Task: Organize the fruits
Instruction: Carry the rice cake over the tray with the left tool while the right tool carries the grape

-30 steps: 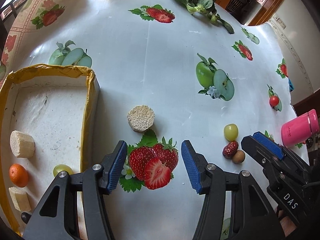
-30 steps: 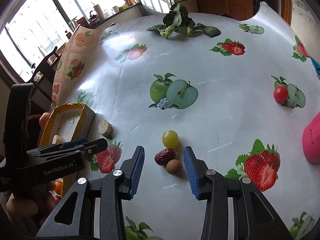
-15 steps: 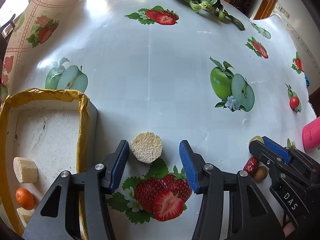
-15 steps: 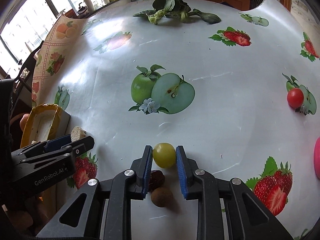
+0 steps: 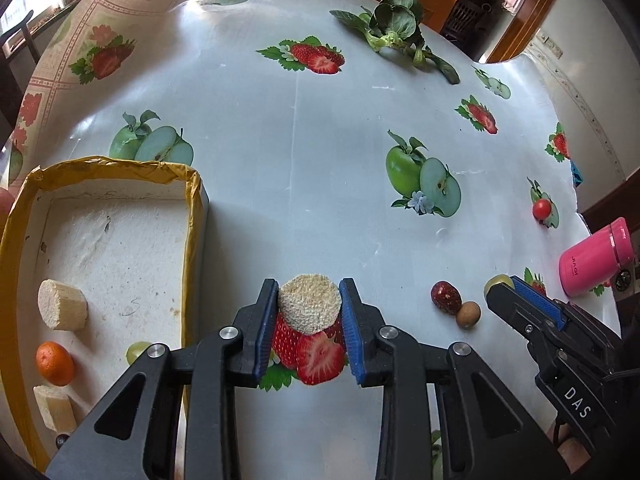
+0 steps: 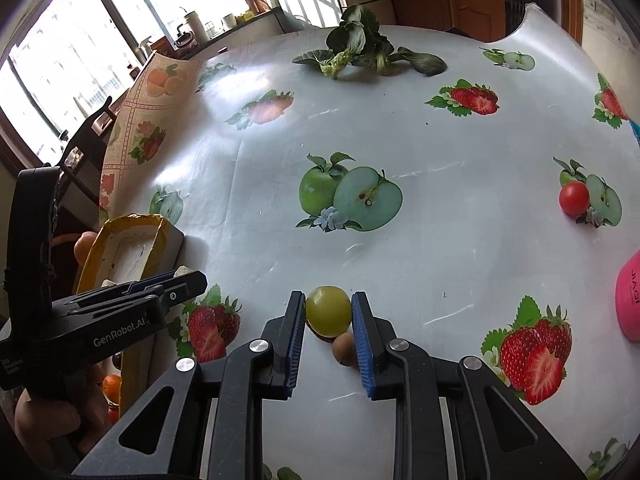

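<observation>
In the left wrist view my left gripper (image 5: pixel 308 294) has its blue pads pressed on both sides of a round beige slice (image 5: pixel 310 304), jaws still closing, just above the strawberry print. In the right wrist view my right gripper (image 6: pixel 329 306) is shut on a green grape (image 6: pixel 328 316), raised a little off the cloth. A red date (image 5: pixel 445 297) and a small brown fruit (image 5: pixel 468 314) lie under and beside the grape. The white foam tray (image 5: pixel 120 164) with a yellow rim sits at the left and holds two beige pieces, an orange (image 5: pixel 54 362) and a green grape (image 5: pixel 136 352).
A cherry tomato (image 6: pixel 574 198) rests on the apple print at the right. A pink flask (image 5: pixel 596 258) stands near the table's right edge. Leafy greens (image 5: pixel 396 28) lie at the far side. A hand holding the left gripper shows low at the left in the right wrist view.
My left gripper moved forward around the beige slice and closed onto it. My right gripper went from open over the small fruits to shut on the green grape, which now sits higher.
</observation>
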